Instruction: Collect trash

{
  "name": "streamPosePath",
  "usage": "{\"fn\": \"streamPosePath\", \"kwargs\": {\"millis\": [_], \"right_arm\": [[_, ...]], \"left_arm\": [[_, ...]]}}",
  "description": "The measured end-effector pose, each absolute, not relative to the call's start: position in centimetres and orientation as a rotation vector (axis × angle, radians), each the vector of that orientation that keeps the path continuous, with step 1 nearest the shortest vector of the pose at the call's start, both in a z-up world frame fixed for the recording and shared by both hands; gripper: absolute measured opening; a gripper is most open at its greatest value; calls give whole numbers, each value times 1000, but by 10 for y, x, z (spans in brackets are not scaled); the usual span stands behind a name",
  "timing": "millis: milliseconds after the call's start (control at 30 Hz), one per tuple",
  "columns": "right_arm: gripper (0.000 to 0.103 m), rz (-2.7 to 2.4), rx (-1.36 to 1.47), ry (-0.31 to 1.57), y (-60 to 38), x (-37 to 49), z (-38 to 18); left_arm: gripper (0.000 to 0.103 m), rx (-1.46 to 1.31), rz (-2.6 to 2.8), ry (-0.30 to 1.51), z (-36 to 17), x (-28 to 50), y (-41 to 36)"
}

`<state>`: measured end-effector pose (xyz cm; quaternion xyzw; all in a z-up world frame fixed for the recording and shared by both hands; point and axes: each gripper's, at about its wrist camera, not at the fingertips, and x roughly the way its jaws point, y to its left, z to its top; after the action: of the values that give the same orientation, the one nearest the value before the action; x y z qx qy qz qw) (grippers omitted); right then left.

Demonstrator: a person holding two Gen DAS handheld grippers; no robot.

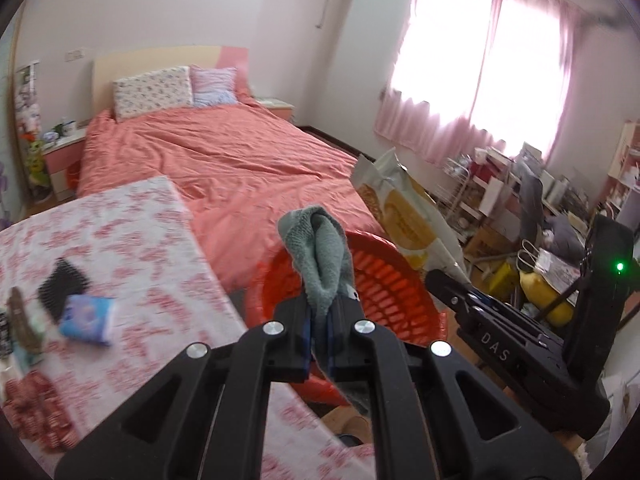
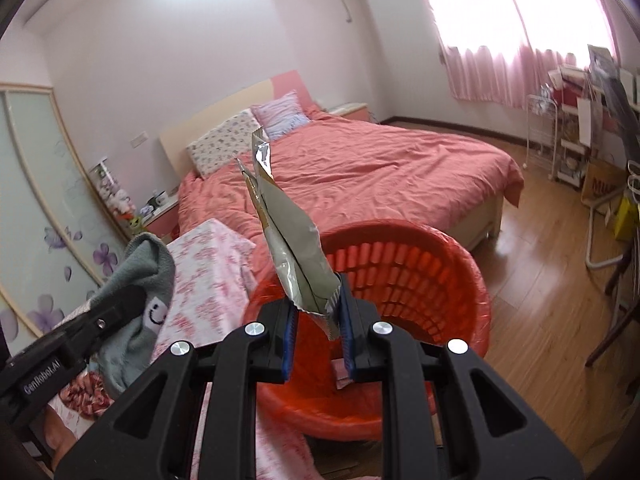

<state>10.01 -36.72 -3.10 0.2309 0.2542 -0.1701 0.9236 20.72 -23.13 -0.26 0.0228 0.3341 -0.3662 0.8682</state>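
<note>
My left gripper (image 1: 322, 316) is shut on a grey-green cloth (image 1: 318, 256) and holds it over the near rim of a red plastic basket (image 1: 384, 280). My right gripper (image 2: 318, 312) is shut on an empty snack wrapper (image 2: 288, 240), silver inside, and holds it upright over the same red basket (image 2: 420, 276). From the left wrist view the wrapper (image 1: 404, 216) shows yellow print and the right gripper (image 1: 452, 284) stands to the right of the basket. From the right wrist view the cloth (image 2: 140, 276) and left gripper (image 2: 120, 308) are at the left.
A table with a pink floral cover (image 1: 120, 248) holds a blue tissue pack (image 1: 88, 318), a black comb (image 1: 62, 284) and a red patterned item (image 1: 36, 408). A bed with a coral cover (image 2: 360, 176) lies behind. Cluttered shelves (image 1: 520, 200) stand at the right.
</note>
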Motion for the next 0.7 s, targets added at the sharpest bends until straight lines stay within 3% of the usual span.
{"fn": "streamPosePath", "kwargs": {"millis": [100, 133, 167, 233, 300, 567, 700], "right_arm": [[23, -359, 485, 535, -378, 106, -42], [23, -360, 483, 543, -381, 109, -45], [27, -362, 478, 552, -383, 112, -49], [40, -375, 470, 566, -387, 113, -55], [49, -379, 474, 579, -389, 113, -61], [58, -411, 438, 595, -380, 110, -62], [62, -396, 366, 594, -364, 113, -54]], "left_arm": [[11, 66, -776, 719, -14, 215, -252], [18, 74, -774, 727, -19, 219, -259], [28, 80, -769, 736, -24, 223, -264], [37, 91, -744, 755, -34, 232, -270], [40, 93, -730, 772, -40, 237, -271], [69, 101, -596, 777, -54, 245, -231], [76, 122, -520, 720, -49, 234, -199]]}}
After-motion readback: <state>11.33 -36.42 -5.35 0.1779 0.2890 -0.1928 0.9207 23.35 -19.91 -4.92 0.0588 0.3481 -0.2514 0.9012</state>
